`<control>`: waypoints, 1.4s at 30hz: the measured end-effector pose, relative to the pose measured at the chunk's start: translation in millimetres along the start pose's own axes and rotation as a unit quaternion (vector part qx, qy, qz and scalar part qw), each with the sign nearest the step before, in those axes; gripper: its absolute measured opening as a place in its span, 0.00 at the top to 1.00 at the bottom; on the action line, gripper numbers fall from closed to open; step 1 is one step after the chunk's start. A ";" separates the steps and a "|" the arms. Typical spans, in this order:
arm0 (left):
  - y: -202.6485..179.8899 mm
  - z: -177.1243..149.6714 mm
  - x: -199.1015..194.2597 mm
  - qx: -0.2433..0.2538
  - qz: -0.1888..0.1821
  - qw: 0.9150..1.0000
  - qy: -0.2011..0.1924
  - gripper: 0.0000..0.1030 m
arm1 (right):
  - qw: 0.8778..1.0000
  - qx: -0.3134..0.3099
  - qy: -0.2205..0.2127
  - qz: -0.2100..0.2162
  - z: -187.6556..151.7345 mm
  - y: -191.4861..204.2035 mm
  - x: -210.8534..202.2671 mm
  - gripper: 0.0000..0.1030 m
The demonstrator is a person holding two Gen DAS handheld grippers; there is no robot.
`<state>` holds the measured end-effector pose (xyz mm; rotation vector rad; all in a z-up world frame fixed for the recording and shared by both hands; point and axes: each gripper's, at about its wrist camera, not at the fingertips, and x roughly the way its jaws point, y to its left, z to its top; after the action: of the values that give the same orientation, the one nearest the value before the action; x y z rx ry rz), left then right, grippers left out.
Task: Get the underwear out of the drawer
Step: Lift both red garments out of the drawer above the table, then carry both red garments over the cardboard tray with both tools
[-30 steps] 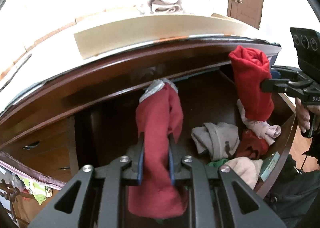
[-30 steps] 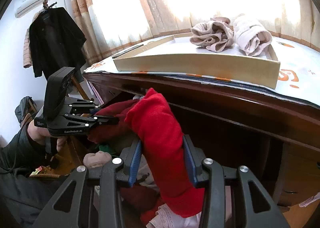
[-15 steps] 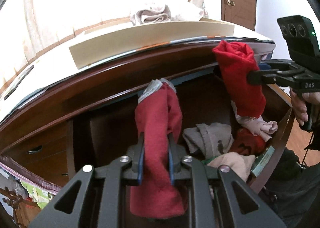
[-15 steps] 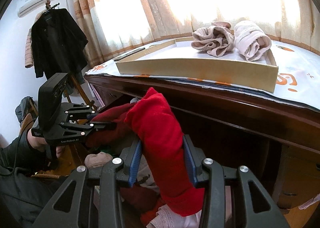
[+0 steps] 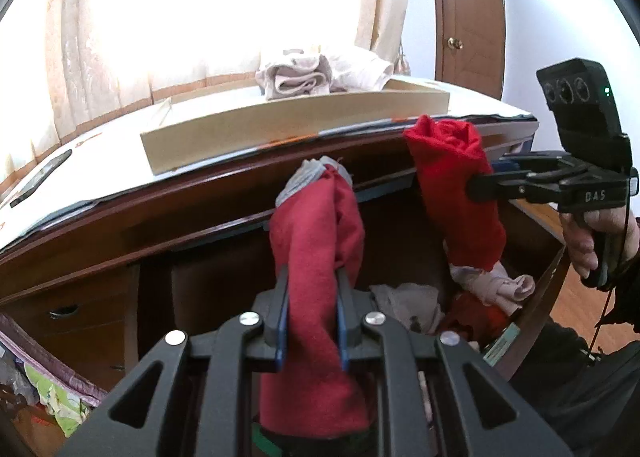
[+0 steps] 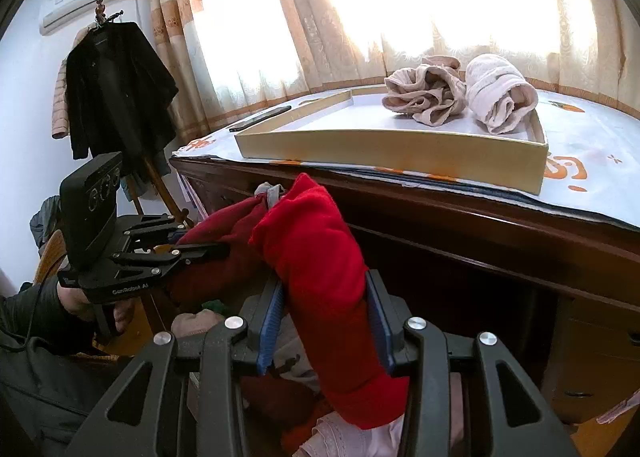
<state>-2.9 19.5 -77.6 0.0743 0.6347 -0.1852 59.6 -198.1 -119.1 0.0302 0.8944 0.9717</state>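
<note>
Left tool (image 5: 310, 313) and right tool (image 6: 326, 321) — both clamped, raised.

The left tool (image 5: 310, 315) is matt black plastic with bright metal screw heads and ribbed blue pads; between them sits a dark red garment (image 5: 316, 241) of soft, fuzzy cloth with a grey edge. The right tool (image 6: 326, 319), same finish, pinches a brighter red garment (image 6: 320, 257) of napped fleece-like cloth. Ahead of both, the surface (image 6: 460, 213) is glossy dark wood under a smooth printed sheet. On it a matt cardboard tray (image 6: 400, 147) carries crumpled beige cloth (image 6: 426, 97) and a rolled pale towelling piece (image 6: 498, 97)
</note>
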 end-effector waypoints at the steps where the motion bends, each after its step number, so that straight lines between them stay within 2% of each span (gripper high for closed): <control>1: -0.9 0.6 -0.6 0.000 -0.002 1.000 -0.006 0.84 | 1.000 -0.001 -0.002 0.000 -0.1 0.5 -0.8 0.59; 18: -8.5 3.8 -15.0 -0.006 -0.004 0.998 -0.064 0.84 | 0.999 -0.013 -0.037 0.001 -0.5 3.4 -11.1 0.59; 26: -7.3 4.3 -23.7 -0.016 -0.001 0.996 -0.087 0.84 | 0.997 -0.023 -0.072 0.012 -1.4 6.9 -23.3 0.59; 33: -9.6 6.1 -36.0 -0.018 0.004 0.993 -0.119 0.84 | 0.994 -0.033 -0.101 0.013 -2.4 10.6 -33.0 0.59; 42: -10.8 8.5 -48.6 -0.020 0.010 0.988 -0.150 0.84 | 0.992 -0.015 -0.124 0.028 -5.0 12.5 -42.0 0.59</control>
<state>-38.5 15.1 -42.0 0.0144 0.3371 -0.1602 37.0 -222.9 -90.4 0.1475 0.6533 1.0100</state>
